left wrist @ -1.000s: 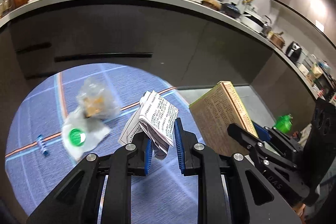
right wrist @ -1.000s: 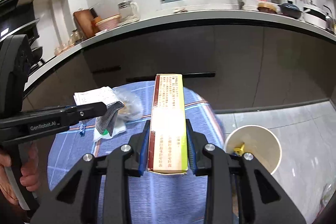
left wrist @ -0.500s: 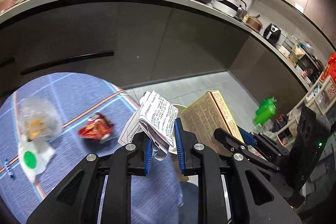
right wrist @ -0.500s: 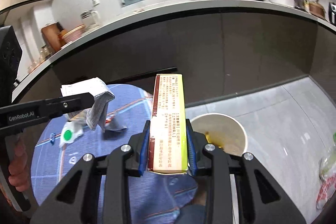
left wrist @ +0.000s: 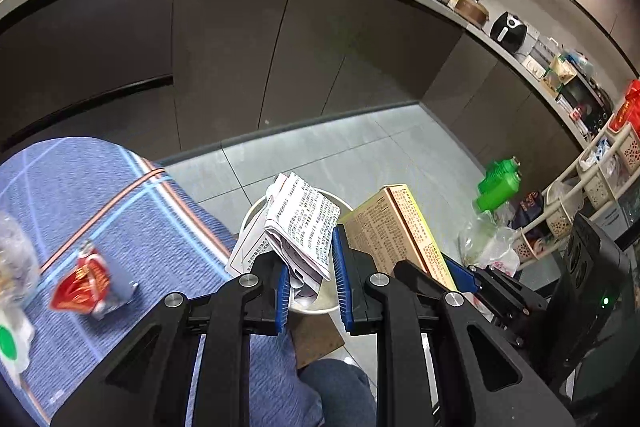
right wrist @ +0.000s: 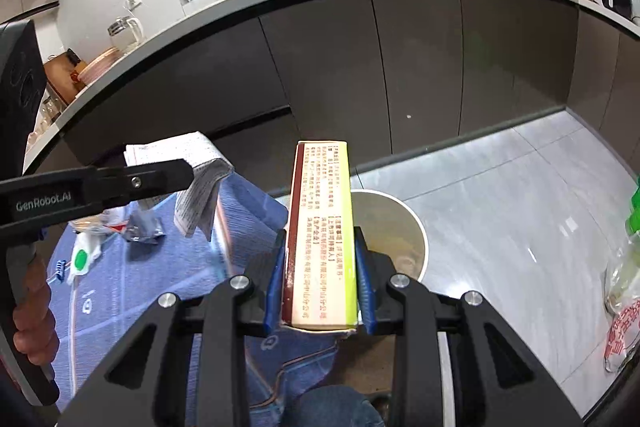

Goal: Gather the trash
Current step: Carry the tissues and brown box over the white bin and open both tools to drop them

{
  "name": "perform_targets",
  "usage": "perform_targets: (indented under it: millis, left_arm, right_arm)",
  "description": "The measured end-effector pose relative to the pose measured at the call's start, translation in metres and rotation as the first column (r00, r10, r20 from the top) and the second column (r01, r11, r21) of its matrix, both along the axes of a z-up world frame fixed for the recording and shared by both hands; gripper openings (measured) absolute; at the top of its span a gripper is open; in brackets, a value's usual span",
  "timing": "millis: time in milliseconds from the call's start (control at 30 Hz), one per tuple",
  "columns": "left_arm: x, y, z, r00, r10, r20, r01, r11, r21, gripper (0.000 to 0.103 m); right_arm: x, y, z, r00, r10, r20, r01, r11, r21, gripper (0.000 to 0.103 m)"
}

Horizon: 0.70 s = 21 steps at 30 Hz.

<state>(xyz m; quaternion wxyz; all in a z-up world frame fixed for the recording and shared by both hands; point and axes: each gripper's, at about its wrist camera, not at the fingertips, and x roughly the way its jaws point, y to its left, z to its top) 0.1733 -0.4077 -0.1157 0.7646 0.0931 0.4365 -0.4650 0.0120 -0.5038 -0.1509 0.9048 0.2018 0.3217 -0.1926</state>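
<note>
Your left hand-held gripper point(left wrist: 310, 277) pinches a folded, densely printed leaflet point(left wrist: 302, 223) above the white bin point(right wrist: 416, 227); your right hand-held gripper point(right wrist: 320, 287) clamps a long carton point(right wrist: 322, 227) (yellow-green edge, red print) beside it.

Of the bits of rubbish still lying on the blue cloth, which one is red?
The crumpled red wrapper, lying alone nearer the cloth's edge. The clear plastic bag and the white packet with a green dot beside it are not red.

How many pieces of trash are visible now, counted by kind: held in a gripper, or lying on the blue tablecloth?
Held in a gripper: 2, folded leaflet and cardboard box.
Lying on the tablecloth: 4, red wrapper, clear bag, green-dot packet, small blue item.
Total: 6.
</note>
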Motion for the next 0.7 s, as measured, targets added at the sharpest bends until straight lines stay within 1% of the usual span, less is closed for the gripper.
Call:
perform_targets:
  millis: [100,367,500,533,600,633,667,700]
  left_arm:
    - [0.004,-0.018,-0.012,1.0,-0.017,0.009,0.016,1.0,0.02,0.018]
    - [0.016,-0.049,-0.046,0.999,-0.038,-0.022,0.039,0.998,0.053,0.018]
    - [0.021,-0.055,-0.057,0.999,-0.047,-0.017,0.048,0.996,0.07,0.019]
    - [0.02,-0.055,-0.059,0.999,-0.045,-0.013,0.046,0.996,0.071,0.021]
    - [0.022,-0.057,-0.061,0.999,-0.042,-0.001,0.042,0.996,0.076,0.034]
    - [0.022,-0.057,-0.062,0.999,-0.037,0.006,0.037,0.996,0.078,0.051]
    - [0.022,-0.056,-0.061,0.999,-0.026,0.021,0.024,0.997,0.075,0.068]
    - [0.021,-0.054,-0.059,0.999,-0.018,0.039,0.015,0.998,0.064,0.073]
  right_arm:
    - [0.006,-0.011,-0.015,1.0,-0.002,-0.017,0.002,1.0,0.016,0.031]
    - [0.023,-0.03,-0.041,0.999,0.013,-0.049,-0.012,1.0,0.023,0.031]
    - [0.03,-0.034,-0.051,0.998,0.02,-0.063,-0.019,1.0,0.018,0.032]
    - [0.033,-0.034,-0.054,0.998,0.022,-0.066,-0.021,1.0,0.015,0.032]
    - [0.036,-0.035,-0.062,0.997,0.038,-0.07,-0.038,0.999,0.003,0.035]
    - [0.038,-0.035,-0.067,0.996,0.054,-0.073,-0.055,0.998,-0.006,0.038]
    - [0.039,-0.035,-0.071,0.995,0.065,-0.081,-0.066,0.998,-0.013,0.053]
    - [0.039,-0.034,-0.073,0.994,0.067,-0.087,-0.069,0.997,-0.021,0.067]
